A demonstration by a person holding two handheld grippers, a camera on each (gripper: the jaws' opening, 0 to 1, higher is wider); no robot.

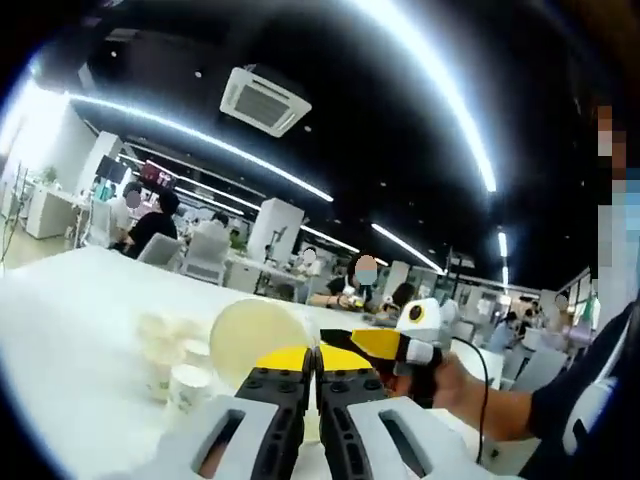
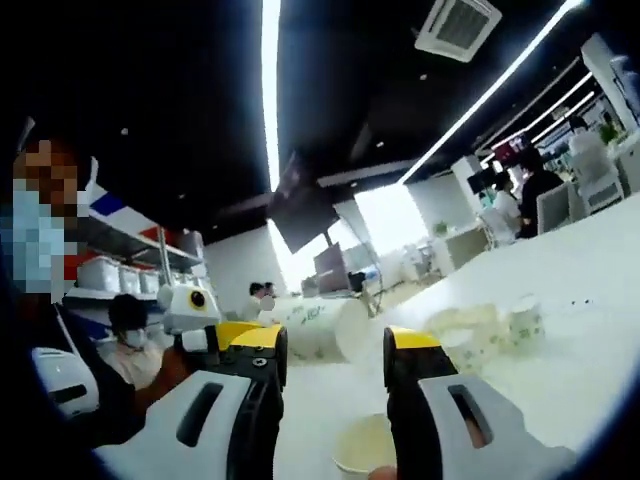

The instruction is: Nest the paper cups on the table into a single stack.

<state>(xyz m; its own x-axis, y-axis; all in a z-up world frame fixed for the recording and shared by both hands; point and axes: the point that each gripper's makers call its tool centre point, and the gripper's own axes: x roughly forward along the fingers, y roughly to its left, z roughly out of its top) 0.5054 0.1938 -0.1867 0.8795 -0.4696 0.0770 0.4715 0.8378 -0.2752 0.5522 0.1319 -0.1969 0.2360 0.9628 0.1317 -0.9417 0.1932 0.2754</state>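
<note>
In the left gripper view the left gripper (image 1: pixel 316 375) has its jaws pressed almost together on the rim of a paper cup (image 1: pixel 262 335), which lies on its side, held above the white table (image 1: pixel 70 330). Loose cups (image 1: pixel 175 365) stand clustered on the table beyond. In the right gripper view the right gripper (image 2: pixel 335 360) is spread wide and holds nothing, an upright cup (image 2: pixel 365 445) below between its jaws.

Loose paper cups (image 1: pixel 172 362) on the table (image 1: pixel 70 320), seated people (image 1: pixel 152 225) behind, ceiling vent (image 1: pixel 264 100) overhead
</note>
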